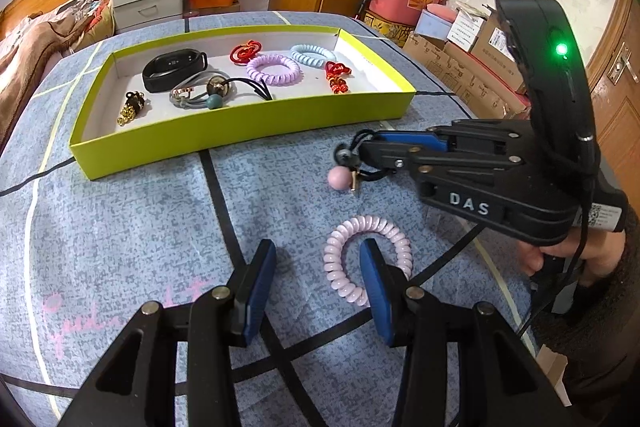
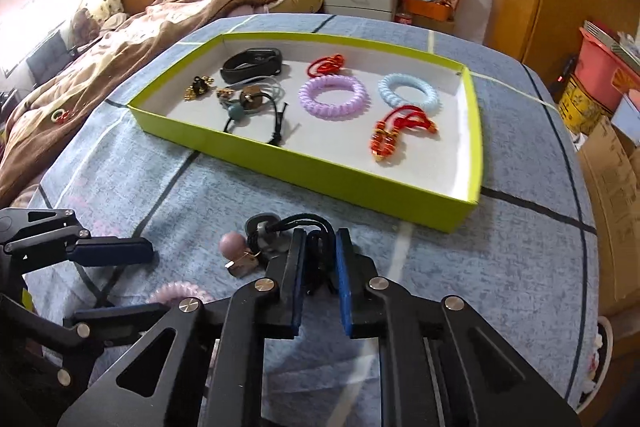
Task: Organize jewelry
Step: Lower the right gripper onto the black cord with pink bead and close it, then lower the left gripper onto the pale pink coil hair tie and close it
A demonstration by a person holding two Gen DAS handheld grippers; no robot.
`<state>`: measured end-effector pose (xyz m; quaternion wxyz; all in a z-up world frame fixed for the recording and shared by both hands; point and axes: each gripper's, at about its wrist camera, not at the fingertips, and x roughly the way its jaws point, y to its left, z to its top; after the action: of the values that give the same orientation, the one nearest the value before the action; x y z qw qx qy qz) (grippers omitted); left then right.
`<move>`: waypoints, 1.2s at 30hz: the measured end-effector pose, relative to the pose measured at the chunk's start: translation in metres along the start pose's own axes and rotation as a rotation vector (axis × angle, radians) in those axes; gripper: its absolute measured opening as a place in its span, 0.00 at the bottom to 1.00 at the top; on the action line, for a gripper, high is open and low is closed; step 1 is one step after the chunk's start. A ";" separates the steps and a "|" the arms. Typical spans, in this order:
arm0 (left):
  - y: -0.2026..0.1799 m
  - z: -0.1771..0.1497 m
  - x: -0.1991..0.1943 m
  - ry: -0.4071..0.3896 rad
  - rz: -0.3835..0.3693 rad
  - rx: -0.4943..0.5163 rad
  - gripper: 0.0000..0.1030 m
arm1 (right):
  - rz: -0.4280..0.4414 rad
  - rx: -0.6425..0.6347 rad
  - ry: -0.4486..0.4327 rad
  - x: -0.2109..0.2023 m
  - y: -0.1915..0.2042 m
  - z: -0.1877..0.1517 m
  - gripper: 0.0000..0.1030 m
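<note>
Two bits left outside the box

The right tool [image 2: 318, 251] is pinched down on the black cord of the pink-bead hair tie [image 1: 339, 178], probably to carry it to the green box [image 1: 240, 131] where the rest sits. The left tool [image 1: 318, 267] is wide apart, one finger inside the pink coil bracelet [image 1: 366, 259] on the worktop [image 1: 140, 227].

pink coil hair tie [image 2: 178, 291] half hidden behind left gripper [image 2: 116, 283], box labels [image 1: 466, 27] unreadable
</note>
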<state>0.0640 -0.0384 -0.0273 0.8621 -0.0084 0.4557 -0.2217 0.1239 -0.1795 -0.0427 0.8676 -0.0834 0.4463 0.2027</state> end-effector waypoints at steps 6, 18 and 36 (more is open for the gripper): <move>-0.004 0.001 0.002 0.007 0.025 0.030 0.44 | -0.077 0.026 0.003 -0.012 -0.015 -0.013 0.11; -0.020 0.001 0.007 0.012 0.129 0.143 0.44 | -0.124 0.098 -0.006 -0.031 -0.043 -0.032 0.11; -0.010 0.006 0.005 -0.017 0.106 0.123 0.09 | -0.119 0.113 -0.009 -0.032 -0.046 -0.033 0.11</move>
<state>0.0678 -0.0507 -0.0255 0.8753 0.0670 0.4337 -0.2033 0.1021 -0.2407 -0.0378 0.8836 -0.0598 0.4472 0.1254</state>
